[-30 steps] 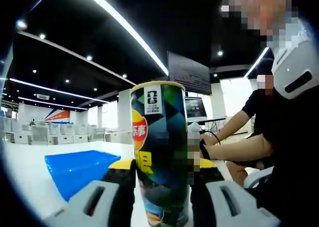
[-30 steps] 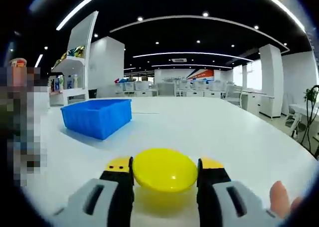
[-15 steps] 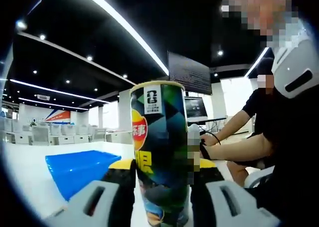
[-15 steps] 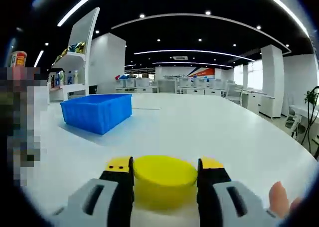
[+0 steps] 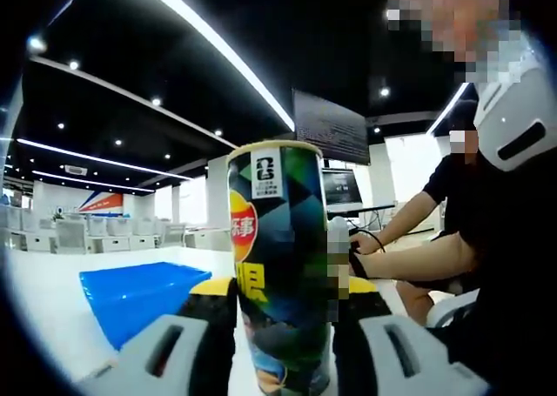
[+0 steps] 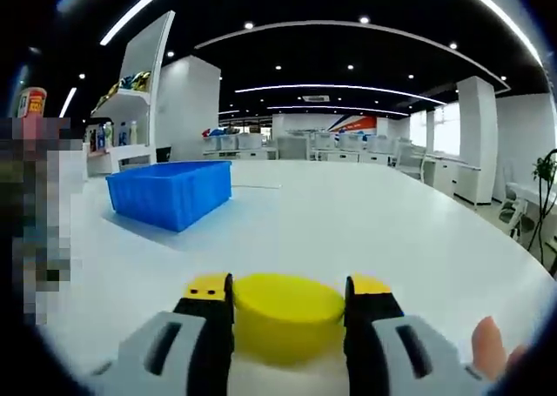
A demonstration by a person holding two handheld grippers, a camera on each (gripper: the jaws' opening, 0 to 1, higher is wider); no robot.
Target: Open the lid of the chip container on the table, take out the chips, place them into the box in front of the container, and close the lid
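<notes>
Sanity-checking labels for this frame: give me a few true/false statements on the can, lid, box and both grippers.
1. The left gripper has its fingers closed on the chip can. True.
2. The yellow lid sits on top of the can. False: it is between the right gripper's fingers, low over the white table.
3. The blue box lies on its side. False: it stands upright on the table, opening upward.
4. The can stands upright. True.
5. A seated person shows beyond the can in the left gripper view. True.
</notes>
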